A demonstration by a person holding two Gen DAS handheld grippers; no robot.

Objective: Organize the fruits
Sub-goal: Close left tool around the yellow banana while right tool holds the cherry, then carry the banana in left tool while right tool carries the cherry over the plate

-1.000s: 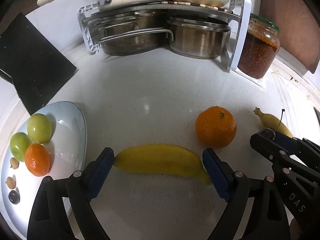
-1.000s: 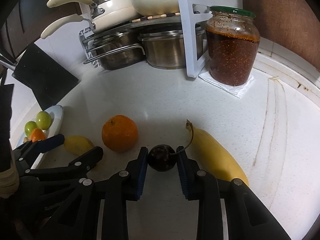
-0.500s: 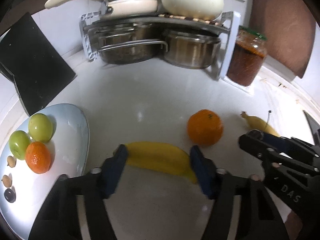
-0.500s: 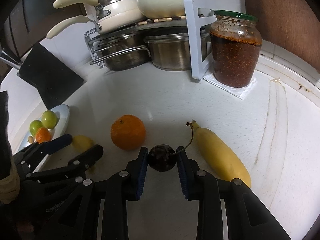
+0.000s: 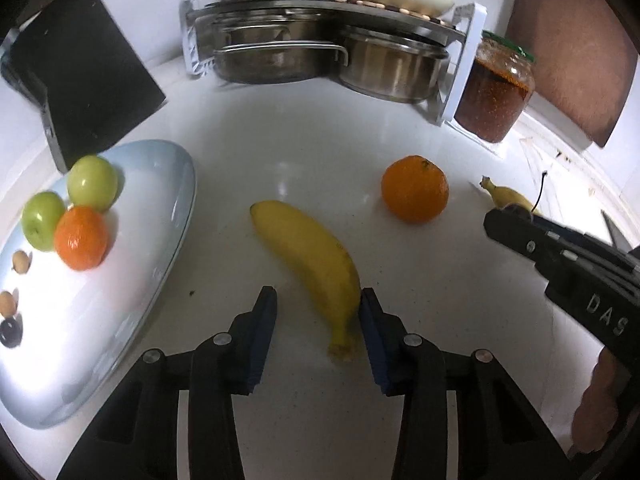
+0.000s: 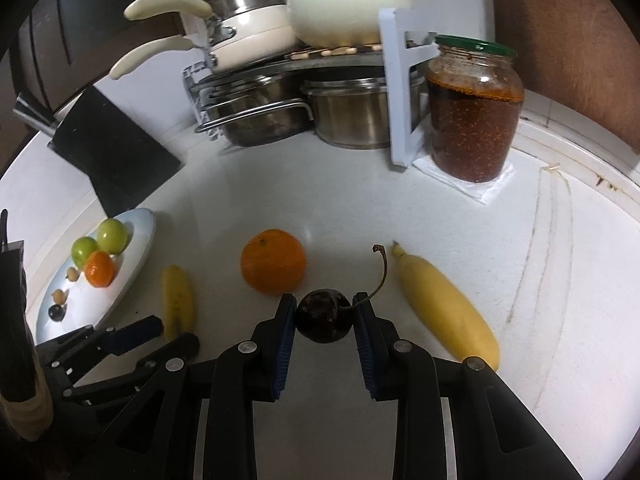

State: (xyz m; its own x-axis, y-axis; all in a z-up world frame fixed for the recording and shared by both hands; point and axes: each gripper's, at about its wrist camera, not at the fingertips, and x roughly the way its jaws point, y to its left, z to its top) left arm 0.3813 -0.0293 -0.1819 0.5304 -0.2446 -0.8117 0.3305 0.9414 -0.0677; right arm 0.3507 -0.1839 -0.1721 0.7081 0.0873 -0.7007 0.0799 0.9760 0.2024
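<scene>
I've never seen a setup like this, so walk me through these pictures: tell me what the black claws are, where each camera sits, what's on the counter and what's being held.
The black claws are two-finger grippers that a person holds, one in each hand. Each carries a wide-angle camera looking along its fingers, so each picture is one gripper's own view.

In the left view, the left gripper has just been closing around a banana lying on the white counter. One pad touches it near the stem end; the other is still apart, so it is not gripped yet.

In the right view, the right gripper is shut on a dark cherry with a curved stem.

Loose on the counter are an orange and a second banana. A pale blue plate already holds two green fruits, a small orange fruit and a few small pieces.
</scene>
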